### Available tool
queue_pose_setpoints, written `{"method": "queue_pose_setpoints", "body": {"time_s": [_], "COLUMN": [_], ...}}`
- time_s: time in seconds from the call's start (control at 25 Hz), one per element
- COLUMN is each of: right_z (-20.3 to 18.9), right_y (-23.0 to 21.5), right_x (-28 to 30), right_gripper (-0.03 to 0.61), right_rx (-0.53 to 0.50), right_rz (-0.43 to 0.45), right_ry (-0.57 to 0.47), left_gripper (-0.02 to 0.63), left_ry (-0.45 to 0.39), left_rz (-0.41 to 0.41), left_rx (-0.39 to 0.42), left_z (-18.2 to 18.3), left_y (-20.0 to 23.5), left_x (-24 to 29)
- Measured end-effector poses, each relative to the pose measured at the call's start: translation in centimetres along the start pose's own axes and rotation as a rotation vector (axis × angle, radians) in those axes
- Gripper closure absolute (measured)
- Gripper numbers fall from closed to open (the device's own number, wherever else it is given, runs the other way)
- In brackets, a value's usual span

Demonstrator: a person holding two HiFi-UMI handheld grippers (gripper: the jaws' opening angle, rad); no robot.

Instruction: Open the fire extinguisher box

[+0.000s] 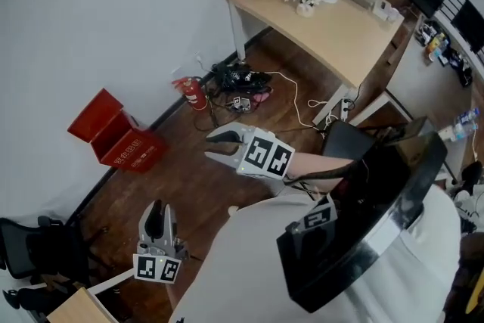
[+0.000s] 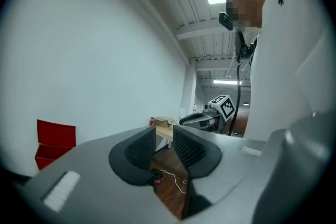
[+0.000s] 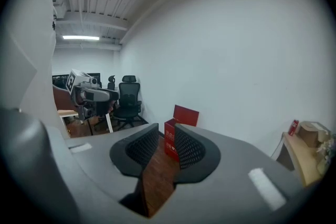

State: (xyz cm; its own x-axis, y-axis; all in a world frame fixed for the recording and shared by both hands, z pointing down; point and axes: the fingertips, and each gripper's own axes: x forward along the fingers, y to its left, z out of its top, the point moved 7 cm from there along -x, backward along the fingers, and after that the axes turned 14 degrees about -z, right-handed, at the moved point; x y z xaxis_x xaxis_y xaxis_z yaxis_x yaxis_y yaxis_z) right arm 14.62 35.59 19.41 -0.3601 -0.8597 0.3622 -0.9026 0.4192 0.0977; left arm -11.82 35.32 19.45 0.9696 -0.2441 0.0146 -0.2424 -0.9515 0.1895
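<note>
The red fire extinguisher box [image 1: 121, 141] stands on the wood floor against the white wall with its lid [image 1: 95, 113] tilted up and back. My right gripper [image 1: 213, 145] hovers to its right at some distance, pointing toward it, jaws open and empty. In the right gripper view the box [image 3: 170, 140] shows through the gap between the jaws, its lid [image 3: 186, 115] raised. My left gripper [image 1: 156, 208] hangs lower, nearer me, apart from the box, open with nothing between its fingers. The left gripper view has the box [image 2: 52, 145] at the far left.
A red fire extinguisher [image 1: 193, 93] stands by the wall next to a tangle of cables [image 1: 239, 82]. A wooden table [image 1: 325, 30] with cups and boxes is at the back right. A black office chair [image 1: 30, 246] sits at the lower left.
</note>
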Motion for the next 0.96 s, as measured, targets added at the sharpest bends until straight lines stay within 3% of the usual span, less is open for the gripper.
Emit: {"method": "queue_pose_setpoints", "body": {"time_s": [0.16,0.72,0.96], "right_z": [-0.6,-3.9,-4.1], "right_y": [-0.9,-0.5,-1.9], "right_x": [-2.7,-10.5,-12.0], "right_gripper": [0.485,0.492,0.494], "right_rx": [-0.020,-0.029,-0.038], "right_rz": [0.008,0.022,0.003], "right_ry": [-0.005,-0.027,-0.012], "left_gripper": [0.515,0.515,0.515], "left_ry": [0.012,-0.005,-0.015], "left_rz": [-0.006,0.039,0.062], "left_rx": [0.039,0.028,0.028], "left_z": [-0.1,-2.4,-2.1], "left_y": [-2.6,-10.3,-11.2], "left_x": [2.0,2.8,3.3]}}
